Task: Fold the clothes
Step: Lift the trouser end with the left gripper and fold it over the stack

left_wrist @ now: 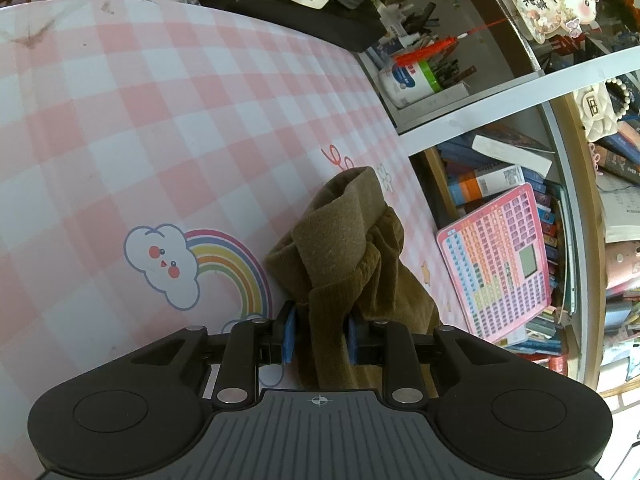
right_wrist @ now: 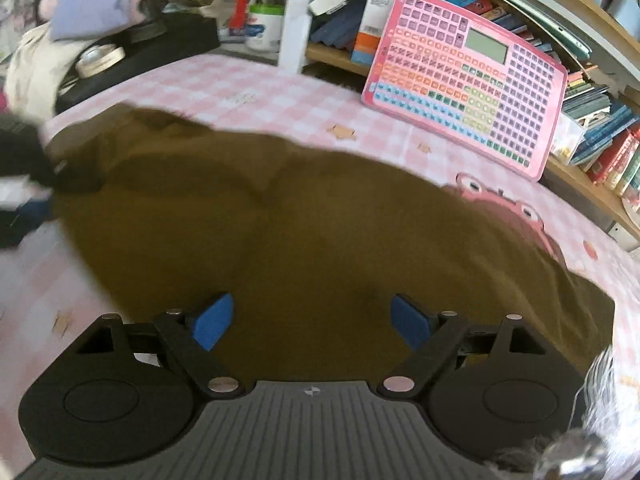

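Brown sweater (right_wrist: 304,216) lies limp and light on our bench (left_wrist: 120,128), left hand-held gripper (left_wrist: 320,334) pinching its bunched ribbed edge, right hand-held gripper (right_wrist: 312,322) hovering wide over it, so we judge the hems the best hold.

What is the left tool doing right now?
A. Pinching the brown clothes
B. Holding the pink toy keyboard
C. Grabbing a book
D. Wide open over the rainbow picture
A: in the left wrist view the left tool has its blue pads closed tight on a bunched fold of the brown clothes, which lie on the pink checked table cover.
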Action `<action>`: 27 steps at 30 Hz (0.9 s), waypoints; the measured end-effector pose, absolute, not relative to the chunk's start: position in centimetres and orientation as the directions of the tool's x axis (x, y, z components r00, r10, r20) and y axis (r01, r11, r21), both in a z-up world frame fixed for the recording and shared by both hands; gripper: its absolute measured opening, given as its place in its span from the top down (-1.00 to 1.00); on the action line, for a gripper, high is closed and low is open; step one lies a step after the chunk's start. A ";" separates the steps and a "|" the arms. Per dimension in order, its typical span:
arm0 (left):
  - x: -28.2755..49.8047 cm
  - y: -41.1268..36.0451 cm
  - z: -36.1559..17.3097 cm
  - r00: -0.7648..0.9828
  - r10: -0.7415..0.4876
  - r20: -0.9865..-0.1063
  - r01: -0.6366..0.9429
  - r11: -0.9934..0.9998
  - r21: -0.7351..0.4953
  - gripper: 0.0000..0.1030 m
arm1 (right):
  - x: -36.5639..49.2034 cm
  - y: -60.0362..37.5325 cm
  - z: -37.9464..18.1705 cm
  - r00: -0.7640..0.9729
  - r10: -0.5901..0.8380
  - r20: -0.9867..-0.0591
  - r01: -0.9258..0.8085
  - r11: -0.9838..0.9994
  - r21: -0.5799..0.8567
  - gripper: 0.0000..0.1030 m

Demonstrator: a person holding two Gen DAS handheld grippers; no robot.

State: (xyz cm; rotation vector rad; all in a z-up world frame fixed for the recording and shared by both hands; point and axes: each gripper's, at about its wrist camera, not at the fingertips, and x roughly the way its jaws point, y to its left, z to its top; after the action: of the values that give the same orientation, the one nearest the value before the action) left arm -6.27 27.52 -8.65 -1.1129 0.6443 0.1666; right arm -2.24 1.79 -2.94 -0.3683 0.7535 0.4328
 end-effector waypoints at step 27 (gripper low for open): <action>-6.2 8.1 5.5 0.857 0.039 -0.513 -0.176 0.959 -0.220 0.70 | -1.8 -14.8 -0.3 0.468 0.530 -0.708 -0.630 0.761 0.153 -0.65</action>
State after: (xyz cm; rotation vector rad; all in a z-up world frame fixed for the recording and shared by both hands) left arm -6.23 8.14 5.55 -0.2656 0.5301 0.1145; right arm -1.84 -14.79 -0.30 -0.1361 0.8171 0.7140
